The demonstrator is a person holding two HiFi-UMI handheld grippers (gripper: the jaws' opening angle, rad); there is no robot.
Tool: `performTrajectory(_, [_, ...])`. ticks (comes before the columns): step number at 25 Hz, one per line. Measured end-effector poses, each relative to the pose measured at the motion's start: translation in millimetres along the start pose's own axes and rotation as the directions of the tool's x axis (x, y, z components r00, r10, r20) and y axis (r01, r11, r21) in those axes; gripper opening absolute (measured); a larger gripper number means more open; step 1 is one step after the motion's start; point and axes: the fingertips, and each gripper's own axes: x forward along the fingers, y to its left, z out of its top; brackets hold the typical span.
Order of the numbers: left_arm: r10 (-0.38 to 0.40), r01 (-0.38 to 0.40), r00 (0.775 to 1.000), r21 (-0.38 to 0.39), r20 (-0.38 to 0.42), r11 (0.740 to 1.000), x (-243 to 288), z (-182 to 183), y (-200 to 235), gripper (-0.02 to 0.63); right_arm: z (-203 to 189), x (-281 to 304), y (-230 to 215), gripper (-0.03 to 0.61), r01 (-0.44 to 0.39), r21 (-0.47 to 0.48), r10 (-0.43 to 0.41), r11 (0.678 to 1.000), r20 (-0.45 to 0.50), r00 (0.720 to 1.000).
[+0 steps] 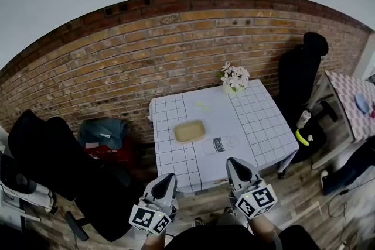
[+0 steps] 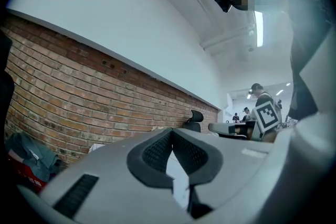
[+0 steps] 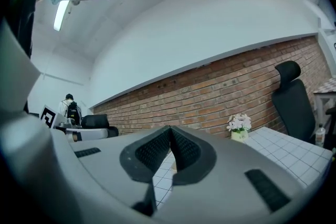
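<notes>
While the head view lays out the whole table [image 1: 266, 121], with a tan tray [image 1: 189, 131] near its middle and a clear cup [image 1: 220, 144] lying on its side just right of the tray, neither gripper view shows you either of them. Your right gripper view catches only the checked cloth and the pot of white flowers [image 3: 239, 123] at the far edge, before the brick wall [image 1: 146, 58]. Your left gripper view looks along the wall instead, with a heap of clothes [image 2: 26, 157] low at its left.

You hold both grippers side by side, close to your body and short of the table's near edge, their noses tipped forward and slightly up. The left gripper [image 1: 169, 177] sits off the table's near left corner. The right gripper [image 1: 235, 162] is at the near edge, nearest the cup but well apart from it.

Each pair of jaws is closed, the ribbed pads meeting at the tips, with nothing between them.
</notes>
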Motion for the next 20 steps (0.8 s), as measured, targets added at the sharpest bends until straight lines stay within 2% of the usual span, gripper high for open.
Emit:
performTrajectory(6, [-0.021, 0.021, 1.000, -0.020, -0.014, 1.000, 9.6, -9.3, 7.2, 0.009, -7.6, 5.1, -4.0, 0.005, 0.021, -0.001, -0.021, 1.000, -0.023, 1.000])
performTrajectory(13, [-0.011, 0.010, 1.000, -0.025, -0.023, 1.000, 42.7, -10.0, 16.1, 0.009, -4.5, 32.0, -31.9, 0.005, 0.001, 0.020, 0.000, 1.000, -0.039, 0.999])
performTrajectory(20, [0.067, -0.068, 0.997, -0.035, -0.023, 0.997, 77.6, -14.1, 31.1, 0.009, -6.8, 63.2, -67.5, 0.005, -0.055, 0.040, 0.058, 0.998, -0.069, 0.996])
